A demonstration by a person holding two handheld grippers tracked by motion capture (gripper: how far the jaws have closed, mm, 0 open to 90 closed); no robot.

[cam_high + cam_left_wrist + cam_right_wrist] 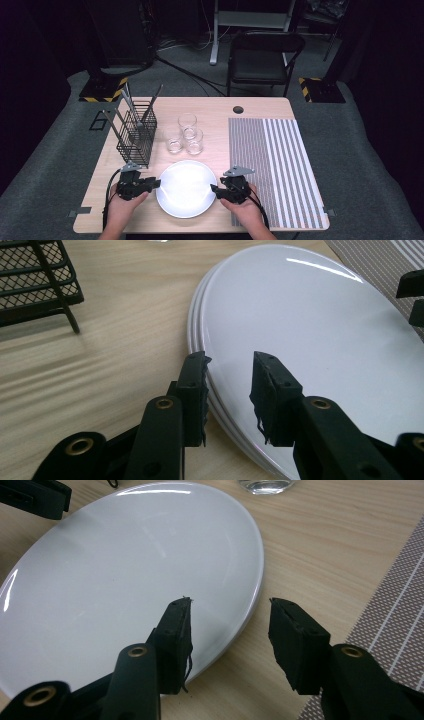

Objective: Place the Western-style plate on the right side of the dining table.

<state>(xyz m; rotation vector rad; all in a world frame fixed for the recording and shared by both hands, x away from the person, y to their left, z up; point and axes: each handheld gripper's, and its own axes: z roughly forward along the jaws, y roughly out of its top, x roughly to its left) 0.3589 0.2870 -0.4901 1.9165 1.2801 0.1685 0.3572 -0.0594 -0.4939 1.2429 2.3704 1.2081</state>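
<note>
Two claws are set at opposite rims of the white plate [186, 188] on the worktop [220, 125] — left claw [229, 371] and right claw [229, 614] both apart, each straddling its edge, nothing pinched yet.

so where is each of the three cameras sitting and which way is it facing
High view: fixed above the person's side, looking forward and down on the table; forearms, both hands, left gripper and right gripper show.
Left gripper view: rides the left gripper, looking along its open jaws straddling the plate stack rim.
Right gripper view: rides the right gripper, open jaws straddling the opposite rim.
Shared: the white plates; each gripper view catches the other gripper beyond them.
</note>
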